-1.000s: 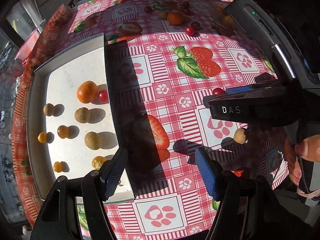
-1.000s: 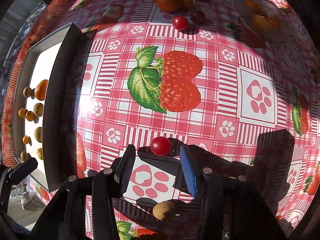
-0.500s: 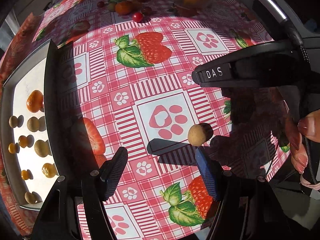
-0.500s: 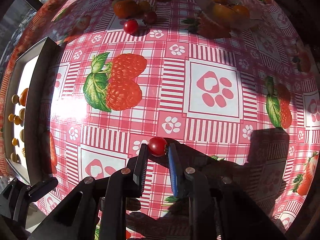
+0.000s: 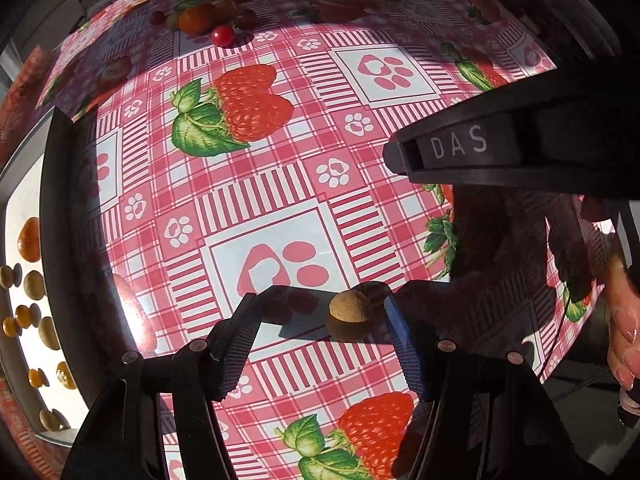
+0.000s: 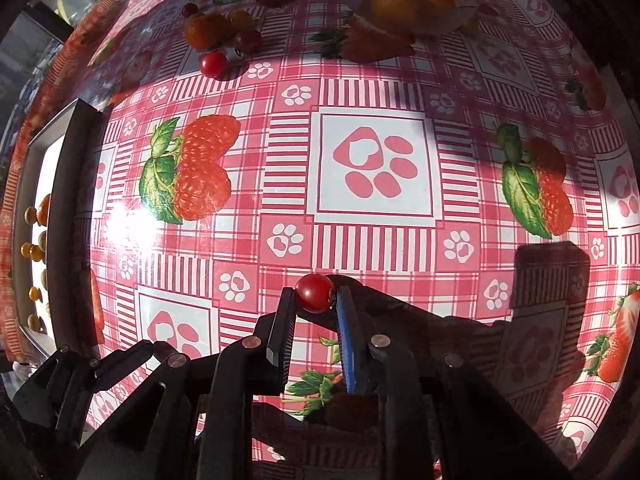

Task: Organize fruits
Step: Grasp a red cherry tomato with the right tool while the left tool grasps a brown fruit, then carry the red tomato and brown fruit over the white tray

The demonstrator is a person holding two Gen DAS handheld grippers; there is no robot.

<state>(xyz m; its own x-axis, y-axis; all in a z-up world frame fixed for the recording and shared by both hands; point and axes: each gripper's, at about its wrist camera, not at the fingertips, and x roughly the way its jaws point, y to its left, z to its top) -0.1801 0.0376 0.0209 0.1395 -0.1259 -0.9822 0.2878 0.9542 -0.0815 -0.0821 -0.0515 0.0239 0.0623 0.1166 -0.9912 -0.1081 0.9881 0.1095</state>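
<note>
My right gripper (image 6: 315,298) is shut on a red cherry tomato (image 6: 315,293), pinched at the fingertips above the tablecloth. My left gripper (image 5: 318,312) is open, and a small brown round fruit (image 5: 349,311) lies on the cloth between its fingers, closer to the right finger. The right gripper's black body marked DAS (image 5: 500,156) shows at the right of the left wrist view. A metal tray (image 5: 24,168) at the left holds an orange (image 5: 29,239) and several small brown and yellow fruits.
At the table's far side lie a red tomato (image 6: 213,65), an orange fruit (image 6: 205,30), grapes (image 6: 248,41) and a clear bowl of oranges (image 6: 404,0). The tray's dark wall (image 6: 76,184) stands at the left. A hand (image 5: 624,336) shows at the right.
My left gripper moved forward so the brown fruit now lies between its open fingers. My right gripper stays shut on the tomato and has shifted right, away from the tray.
</note>
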